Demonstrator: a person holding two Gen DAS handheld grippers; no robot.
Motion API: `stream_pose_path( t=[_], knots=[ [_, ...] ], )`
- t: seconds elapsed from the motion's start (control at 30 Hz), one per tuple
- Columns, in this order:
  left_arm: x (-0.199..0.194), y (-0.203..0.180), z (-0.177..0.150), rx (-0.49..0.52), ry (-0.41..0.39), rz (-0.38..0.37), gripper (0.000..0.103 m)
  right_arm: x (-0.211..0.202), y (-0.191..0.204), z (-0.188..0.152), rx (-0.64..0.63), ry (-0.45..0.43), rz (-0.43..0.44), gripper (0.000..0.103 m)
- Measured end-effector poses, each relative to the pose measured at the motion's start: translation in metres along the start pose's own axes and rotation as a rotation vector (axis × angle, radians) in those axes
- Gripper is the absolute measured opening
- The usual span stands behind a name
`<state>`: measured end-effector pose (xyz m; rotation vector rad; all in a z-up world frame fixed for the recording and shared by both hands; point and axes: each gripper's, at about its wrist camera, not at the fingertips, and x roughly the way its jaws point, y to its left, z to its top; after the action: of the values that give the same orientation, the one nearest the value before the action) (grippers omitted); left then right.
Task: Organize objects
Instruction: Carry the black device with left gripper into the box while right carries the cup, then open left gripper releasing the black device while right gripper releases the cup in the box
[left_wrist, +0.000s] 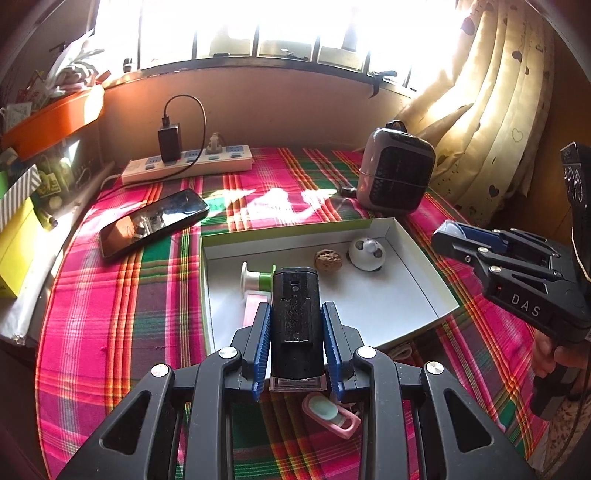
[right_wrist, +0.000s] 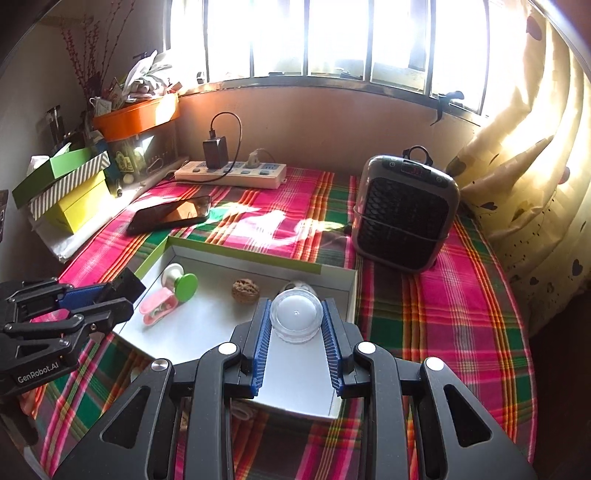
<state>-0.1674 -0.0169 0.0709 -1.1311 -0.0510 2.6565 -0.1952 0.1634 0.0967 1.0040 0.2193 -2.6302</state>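
The left gripper (left_wrist: 295, 314) clamps a black rectangular block (left_wrist: 294, 317) between its blue pads, held above the near edge of the open white box (left_wrist: 417, 280). The right gripper (right_wrist: 295, 317) grips a clear round jar (right_wrist: 296, 314) over the same box, which holds a walnut (right_wrist: 244, 290), green-capped spool (right_wrist: 181, 286) and pink case (right_wrist: 159, 306) on the plaid cloth (right_wrist: 424, 306)

Black block (left_wrist: 294, 317) between left tongs (left_wrist: 295, 345)

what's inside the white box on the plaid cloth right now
Inside the white box: a walnut, a green-and-white spool, a pink case, and a round white gadget. The held black block and clear jar cover part of its floor.
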Motion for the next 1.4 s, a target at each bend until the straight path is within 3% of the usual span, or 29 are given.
stream_pose_path(
  t=[0.13,0.33,0.8,1.4],
  knots=[
    [0.013,-0.003,0.006,0.0,0.016,0.0,0.025,0.012,-0.006,0.011,-0.005,0.032,0.035,0.029],
    [0.033,-0.007,0.009,-0.001,0.053,0.0,0.025,0.039,-0.006,-0.001,0.009,0.097,0.059,0.029],
    [0.071,-0.007,0.015,0.011,0.105,0.025,0.025,0.067,-0.009,-0.019,-0.011,0.184,0.041,0.029],
    [0.098,0.0,0.021,0.026,0.131,0.067,0.025,0.083,-0.006,-0.022,-0.036,0.184,-0.003,0.029]
  ],
)
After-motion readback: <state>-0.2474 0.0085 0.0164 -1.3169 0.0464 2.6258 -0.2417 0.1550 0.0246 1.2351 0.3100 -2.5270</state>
